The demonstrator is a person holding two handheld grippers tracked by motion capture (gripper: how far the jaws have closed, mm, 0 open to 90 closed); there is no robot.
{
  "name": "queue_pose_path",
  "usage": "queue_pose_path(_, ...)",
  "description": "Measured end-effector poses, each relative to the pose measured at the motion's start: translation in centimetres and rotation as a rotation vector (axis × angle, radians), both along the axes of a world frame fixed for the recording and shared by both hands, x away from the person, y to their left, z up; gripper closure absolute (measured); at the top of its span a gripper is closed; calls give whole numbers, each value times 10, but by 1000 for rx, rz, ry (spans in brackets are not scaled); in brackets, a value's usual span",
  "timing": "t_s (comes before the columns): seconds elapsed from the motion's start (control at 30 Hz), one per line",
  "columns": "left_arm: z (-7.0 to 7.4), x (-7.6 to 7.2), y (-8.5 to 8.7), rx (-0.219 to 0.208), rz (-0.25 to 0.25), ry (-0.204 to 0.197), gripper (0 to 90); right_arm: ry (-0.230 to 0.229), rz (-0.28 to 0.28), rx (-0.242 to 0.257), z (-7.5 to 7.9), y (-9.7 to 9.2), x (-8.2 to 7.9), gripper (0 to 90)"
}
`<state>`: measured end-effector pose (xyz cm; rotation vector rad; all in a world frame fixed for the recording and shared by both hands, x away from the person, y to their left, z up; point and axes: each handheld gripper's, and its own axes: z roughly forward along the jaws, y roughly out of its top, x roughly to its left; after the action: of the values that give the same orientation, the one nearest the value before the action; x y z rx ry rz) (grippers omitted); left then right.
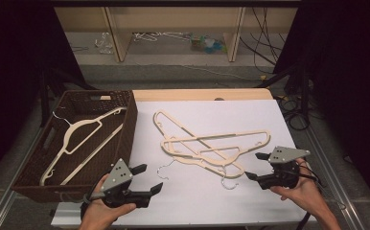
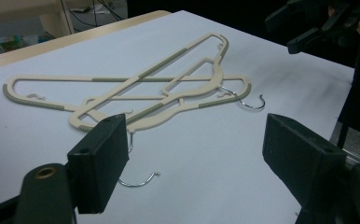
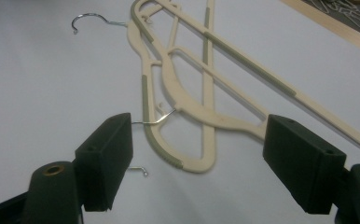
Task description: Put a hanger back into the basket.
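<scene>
Hangers (image 1: 207, 143) matt plastic, probably; hooks (image 3: 87, 21) shiny metal.

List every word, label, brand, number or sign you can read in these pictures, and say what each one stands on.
None can be read: no print shows on the two crossed cream plastic hangers, the cream hanger in the dark brown woven basket, the white sheet or either black gripper.
The small coloured clutter on the far floor under the shelf is too small and blurred to tell whether it bears text.
</scene>
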<state>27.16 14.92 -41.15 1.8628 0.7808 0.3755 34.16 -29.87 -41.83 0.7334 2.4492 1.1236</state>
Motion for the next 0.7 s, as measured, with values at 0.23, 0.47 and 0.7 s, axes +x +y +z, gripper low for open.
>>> queue_pose_path(0.23,-8,-7,-4,-18,-5,-9,162,-11,-23,-10,-2,0,4,233)
queue_pose_path(0.47,-22,-9,-10,15,-15,-18,162,6,-9,-28,-10,-5,31,220)
queue_pose_path(0.7,-25,-9,-9,41,-39,-10,162,55,52,-107,-25,-11,69,294)
